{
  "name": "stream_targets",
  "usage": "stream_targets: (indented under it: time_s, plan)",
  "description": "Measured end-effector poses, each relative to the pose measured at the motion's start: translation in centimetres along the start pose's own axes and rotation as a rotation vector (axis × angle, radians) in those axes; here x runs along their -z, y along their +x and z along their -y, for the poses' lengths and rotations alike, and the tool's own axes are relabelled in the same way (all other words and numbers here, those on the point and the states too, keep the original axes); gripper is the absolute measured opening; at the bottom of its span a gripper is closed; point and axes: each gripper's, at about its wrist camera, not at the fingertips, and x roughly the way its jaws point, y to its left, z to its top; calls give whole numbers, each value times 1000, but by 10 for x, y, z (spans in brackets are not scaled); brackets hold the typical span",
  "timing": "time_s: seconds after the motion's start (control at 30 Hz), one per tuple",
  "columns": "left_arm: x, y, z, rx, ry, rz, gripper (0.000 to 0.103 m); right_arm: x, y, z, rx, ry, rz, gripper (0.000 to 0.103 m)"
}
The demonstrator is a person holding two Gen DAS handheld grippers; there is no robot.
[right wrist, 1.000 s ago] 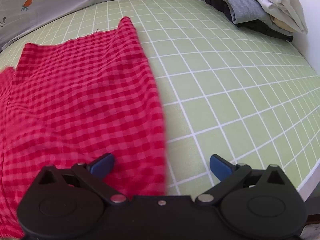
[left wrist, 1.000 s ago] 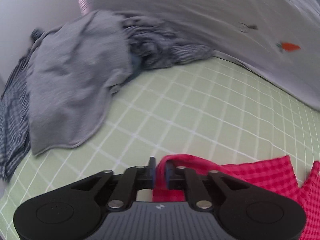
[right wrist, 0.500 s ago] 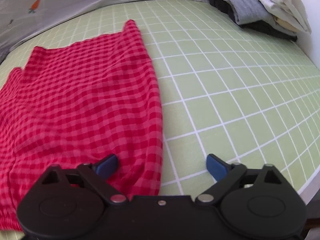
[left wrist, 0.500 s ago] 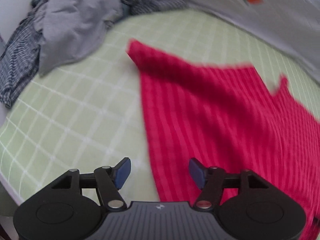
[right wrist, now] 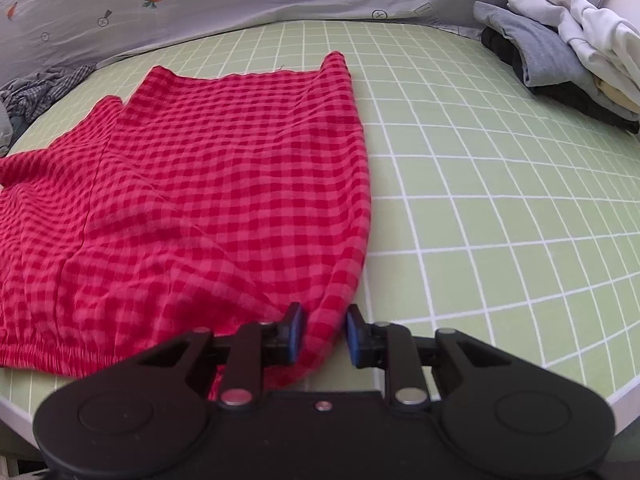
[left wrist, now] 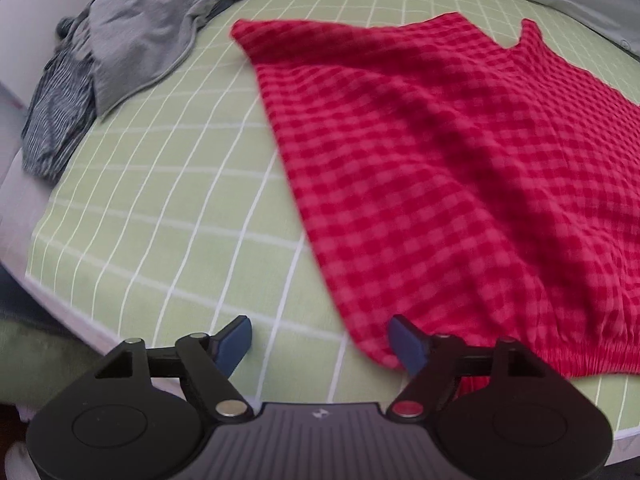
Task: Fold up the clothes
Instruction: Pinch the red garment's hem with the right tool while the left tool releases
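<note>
A pair of red checked shorts (left wrist: 460, 160) lies spread flat on the green grid mat (left wrist: 160, 208), elastic waistband toward me. My left gripper (left wrist: 322, 342) is open at the waistband's near left corner; its right pad (left wrist: 408, 346) sits at the cloth's edge and nothing is between the fingers. In the right wrist view the shorts (right wrist: 200, 200) fill the left half. My right gripper (right wrist: 323, 334) has closed to a narrow gap on the waistband's right corner, with a fold of red cloth bunched between the pads.
A heap of unfolded grey and striped clothes (left wrist: 140, 40) lies at the mat's far left. A stack of folded grey, black and white garments (right wrist: 560, 60) sits at the far right. A grey carrot-print sheet (right wrist: 200, 0) runs along the back. The mat's edge is just under both grippers.
The left gripper let go of the red cloth, opened and drew back toward the waistband's left corner. The right gripper went from wide open to closed on the waistband's right corner.
</note>
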Motion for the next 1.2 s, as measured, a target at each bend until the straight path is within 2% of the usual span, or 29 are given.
stream_targets:
  time_s: [0.13, 0.37, 0.47, 0.53, 0.67, 0.93, 1.07, 1.2]
  plan:
    - [6, -2, 0, -17, -23, -3, 79, 0, 0, 1, -12, -25, 1, 25]
    - [15, -5, 1, -46, -61, -11, 80, -2, 2, 8, -17, -47, -7, 43]
    - [15, -6, 3, -54, -63, -24, 80, -5, 4, 11, -19, -49, -14, 46]
    - [14, -6, 3, -58, -62, -33, 81, -9, 4, 12, -18, -49, -10, 46]
    - [13, -7, 5, -69, -54, -53, 83, -20, 7, 11, -2, -41, 12, 56]
    - [17, -9, 3, -79, -64, -87, 88, -44, 22, 0, -11, -54, 30, 61]
    - [17, -10, 2, -76, -77, -108, 88, -50, 30, -9, -15, -76, 28, 68]
    - [13, -16, -7, -118, -110, -84, 87, -58, 36, -15, -11, -94, 33, 74]
